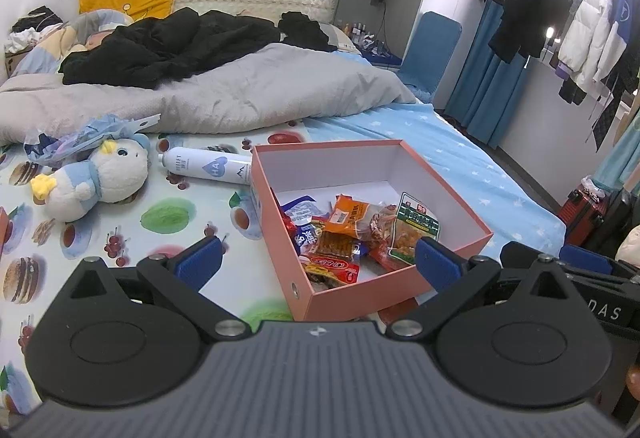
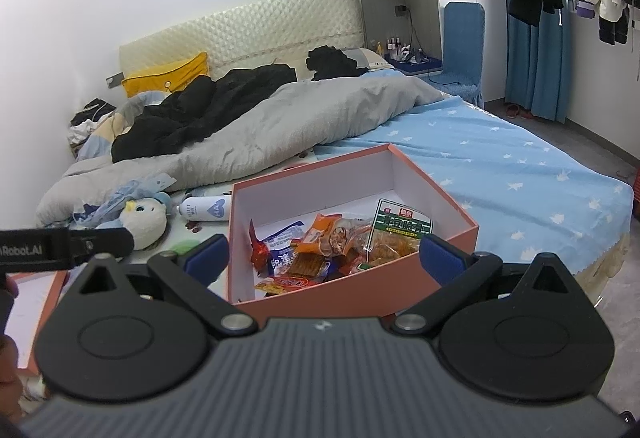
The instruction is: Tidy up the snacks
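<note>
We see pink box (image 1: 360, 290) on bed, corner toward us — snack packets (image 1: 344, 234) inside; left gripper (image 1: 320, 262) and right gripper (image 2: 324, 258) both spread wide, empty.

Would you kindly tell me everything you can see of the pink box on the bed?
The box is rectangular and lidless, salmon pink outside and white inside, and looks like stiff cardboard. A small metal eyelet sits in one near wall. It rests flat on the bed, open side up, turned with a corner toward the cameras. Snack packets lie piled at its near end; the far end of the floor is bare. A white bottle lies at its far left corner; whether they touch is unclear. Neither gripper touches it.
</note>
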The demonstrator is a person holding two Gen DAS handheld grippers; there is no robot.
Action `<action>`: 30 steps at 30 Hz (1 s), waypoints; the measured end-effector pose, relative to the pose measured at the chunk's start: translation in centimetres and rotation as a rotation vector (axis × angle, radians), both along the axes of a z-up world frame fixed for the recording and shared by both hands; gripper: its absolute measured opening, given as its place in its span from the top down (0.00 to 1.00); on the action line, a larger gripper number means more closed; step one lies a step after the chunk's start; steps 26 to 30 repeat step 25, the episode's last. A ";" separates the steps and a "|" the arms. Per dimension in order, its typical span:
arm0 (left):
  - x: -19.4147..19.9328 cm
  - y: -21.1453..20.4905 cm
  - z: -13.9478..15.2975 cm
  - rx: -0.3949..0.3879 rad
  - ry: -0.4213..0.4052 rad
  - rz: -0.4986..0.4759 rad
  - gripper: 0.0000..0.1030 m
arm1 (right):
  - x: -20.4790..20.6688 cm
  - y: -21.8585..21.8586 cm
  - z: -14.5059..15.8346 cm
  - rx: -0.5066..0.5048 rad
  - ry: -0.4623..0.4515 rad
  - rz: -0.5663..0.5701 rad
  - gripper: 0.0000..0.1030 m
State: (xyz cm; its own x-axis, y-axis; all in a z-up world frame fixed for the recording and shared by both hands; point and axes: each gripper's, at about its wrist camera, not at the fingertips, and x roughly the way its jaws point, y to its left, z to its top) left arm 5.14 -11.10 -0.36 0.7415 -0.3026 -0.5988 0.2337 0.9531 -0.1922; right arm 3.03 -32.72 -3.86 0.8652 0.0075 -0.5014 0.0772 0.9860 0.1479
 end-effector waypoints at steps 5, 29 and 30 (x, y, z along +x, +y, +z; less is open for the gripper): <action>0.0 0.0 -0.1 0.001 0.005 0.004 0.00 | 0.0 0.0 0.0 -0.001 0.001 0.000 0.00; 0.0 -0.2 0.0 -0.003 0.010 0.013 0.00 | 0.0 0.1 -0.1 0.011 0.006 -0.004 0.00; 0.0 -0.2 0.0 -0.003 0.010 0.013 0.00 | 0.0 0.1 -0.1 0.011 0.006 -0.004 0.00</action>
